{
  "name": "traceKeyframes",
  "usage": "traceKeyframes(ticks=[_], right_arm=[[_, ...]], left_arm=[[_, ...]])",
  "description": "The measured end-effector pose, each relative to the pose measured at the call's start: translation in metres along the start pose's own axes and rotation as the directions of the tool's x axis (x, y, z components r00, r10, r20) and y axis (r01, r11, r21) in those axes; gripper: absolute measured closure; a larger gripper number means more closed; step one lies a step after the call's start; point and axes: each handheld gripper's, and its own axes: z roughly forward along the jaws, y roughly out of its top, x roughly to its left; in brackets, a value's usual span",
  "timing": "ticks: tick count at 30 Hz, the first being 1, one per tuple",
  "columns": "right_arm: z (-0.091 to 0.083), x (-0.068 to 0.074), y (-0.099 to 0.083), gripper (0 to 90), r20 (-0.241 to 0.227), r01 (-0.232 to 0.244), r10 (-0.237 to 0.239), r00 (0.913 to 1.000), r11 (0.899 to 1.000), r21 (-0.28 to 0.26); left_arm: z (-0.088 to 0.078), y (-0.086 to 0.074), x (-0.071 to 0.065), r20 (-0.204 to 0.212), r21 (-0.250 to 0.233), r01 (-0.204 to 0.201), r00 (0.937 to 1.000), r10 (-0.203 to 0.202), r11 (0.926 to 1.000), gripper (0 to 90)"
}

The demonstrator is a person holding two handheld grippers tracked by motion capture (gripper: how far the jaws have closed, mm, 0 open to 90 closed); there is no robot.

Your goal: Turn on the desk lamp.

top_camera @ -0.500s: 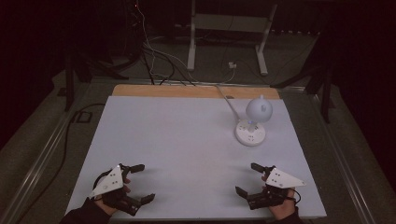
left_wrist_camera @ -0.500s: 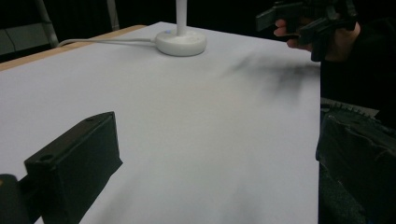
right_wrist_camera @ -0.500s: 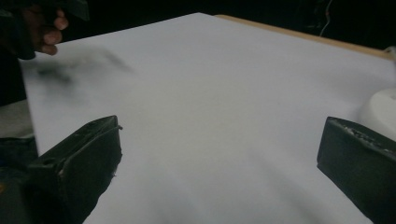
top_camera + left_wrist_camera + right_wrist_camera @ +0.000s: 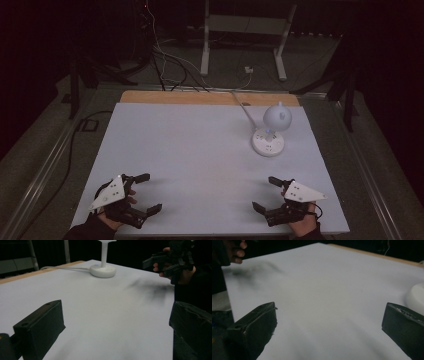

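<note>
Small white desk lamp point(image 4: 272, 131) is parked near the desk's point(image 4: 200, 150) far right corner. Probably light, top-heavy; best gripped at the stem. Left claw point(image 4: 145, 194) and right claw point(image 4: 266, 193) are held wide apart, empty.

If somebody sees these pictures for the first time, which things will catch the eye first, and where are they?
First, the small white lamp with its round head, standing alone toward the far right of the pale table, its cord running off the far edge. Then the left gripper and right gripper, held low at the near corners with jaws wide open and holding nothing.
</note>
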Motion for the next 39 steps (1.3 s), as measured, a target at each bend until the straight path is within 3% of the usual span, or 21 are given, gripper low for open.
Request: traceKeyframes(ticks=[7, 11, 15, 21, 23, 26, 29, 33, 39], right_arm=[[0.002, -0.002, -0.003, 0.0, -0.040, 0.032, -0.031, 0.9987, 0.999, 0.014], [-0.001, 0.000, -0.003, 0.0, -0.030, 0.071, -0.072, 0.9969, 0.996, -0.058], [0.001, 0.000, -0.004, 0.0, -0.050, 0.082, -0.085, 0.9951, 0.995, -0.054], [0.003, -0.002, -0.006, 0.0, -0.079, 0.047, -0.046, 0.9958, 0.999, 0.008], [0.006, -0.003, -0.007, 0.0, -0.094, -0.005, 0.014, 0.9954, 0.996, 0.088], [0.007, -0.002, -0.007, 0.0, -0.088, -0.024, 0.035, 0.9955, 0.992, 0.123], [0.007, 0.000, -0.004, 0.0, -0.107, -0.035, 0.048, 0.9931, 0.992, 0.121], [0.005, 0.004, 0.003, 0.0, -0.087, -0.018, 0.027, 0.9959, 0.994, 0.105], [0.002, 0.008, 0.017, 0.0, -0.095, 0.002, 0.006, 0.9955, 0.997, 0.081]], left_arm=[[0.001, 0.000, 0.000, 0.017, 0.004, 0.000, 0.9999, 0.000, 1.0000, 0.4], [0.000, 0.000, 0.000, 0.017, 0.004, 0.002, 0.9999, -0.002, 1.0000, 0.4], [0.001, 0.000, 0.000, 0.018, 0.007, -0.001, 0.9998, 0.001, 1.0000, 0.4], [0.004, 0.000, -0.001, 0.026, 0.015, -0.002, 0.9997, 0.002, 0.9999, 0.4], [0.005, 0.000, -0.001, 0.028, 0.019, -0.004, 0.9996, 0.004, 0.9998, 0.4], [0.005, 0.000, -0.001, 0.034, 0.021, -0.009, 0.9994, 0.009, 0.9997, 0.4], [0.006, 0.001, -0.001, 0.035, 0.020, -0.008, 0.9994, 0.007, 0.9998, 0.4], [0.005, 0.001, -0.002, 0.035, 0.016, -0.006, 0.9994, 0.006, 0.9998, 0.4], [0.004, 0.001, -0.001, 0.031, 0.011, -0.006, 0.9995, 0.006, 0.9999, 0.4]])
